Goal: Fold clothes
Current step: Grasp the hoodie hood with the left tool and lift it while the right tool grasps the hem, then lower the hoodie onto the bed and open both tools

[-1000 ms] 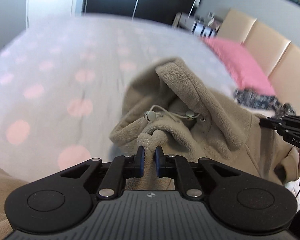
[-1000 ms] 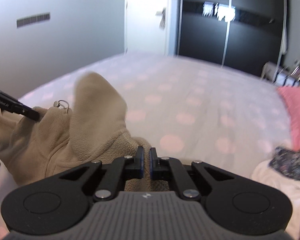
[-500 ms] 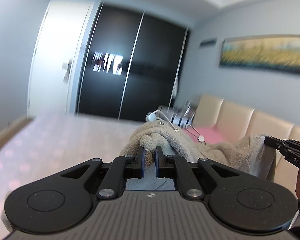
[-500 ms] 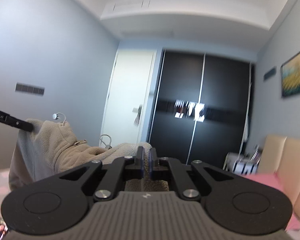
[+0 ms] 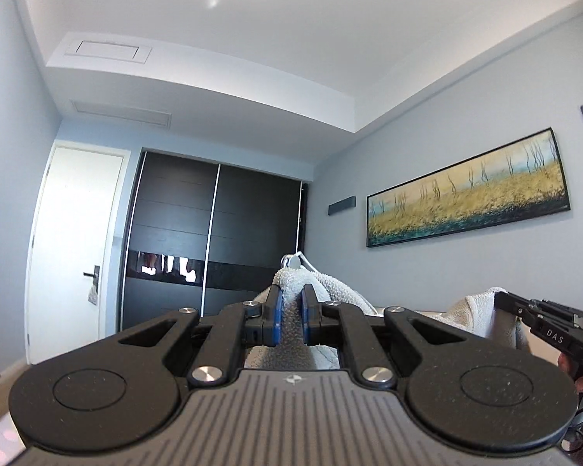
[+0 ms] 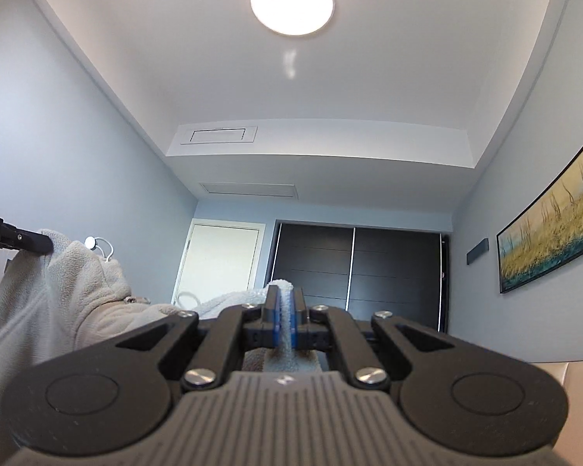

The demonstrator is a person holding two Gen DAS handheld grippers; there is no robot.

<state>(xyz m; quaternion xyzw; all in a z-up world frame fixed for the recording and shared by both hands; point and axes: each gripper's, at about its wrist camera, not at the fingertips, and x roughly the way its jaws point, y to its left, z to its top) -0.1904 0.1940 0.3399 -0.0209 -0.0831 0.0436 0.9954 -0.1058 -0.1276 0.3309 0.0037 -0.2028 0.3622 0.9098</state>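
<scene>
Both grippers, left gripper (image 5: 290, 312) and right gripper (image 6: 287, 316), clamp the beige fleece hooded garment (image 6: 77, 291), raised aloft at 12 o'clock. Step: spreading. Next, presumably, lowering flat.

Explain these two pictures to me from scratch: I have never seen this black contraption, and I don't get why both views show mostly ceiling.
Each picture comes from a fisheye camera mounted on a hand-held two-finger gripper, looking along its fingers. No robot: a person holds one in each hand. The left gripper and the right gripper are both shut on a beige fleece hooded garment, each pinching a fold. Both are tilted upward, so you see the round ceiling lamp, dark sliding wardrobe and long yellow landscape painting. Each view catches the other gripper at its edge. No surface under the garment shows in these views.
</scene>
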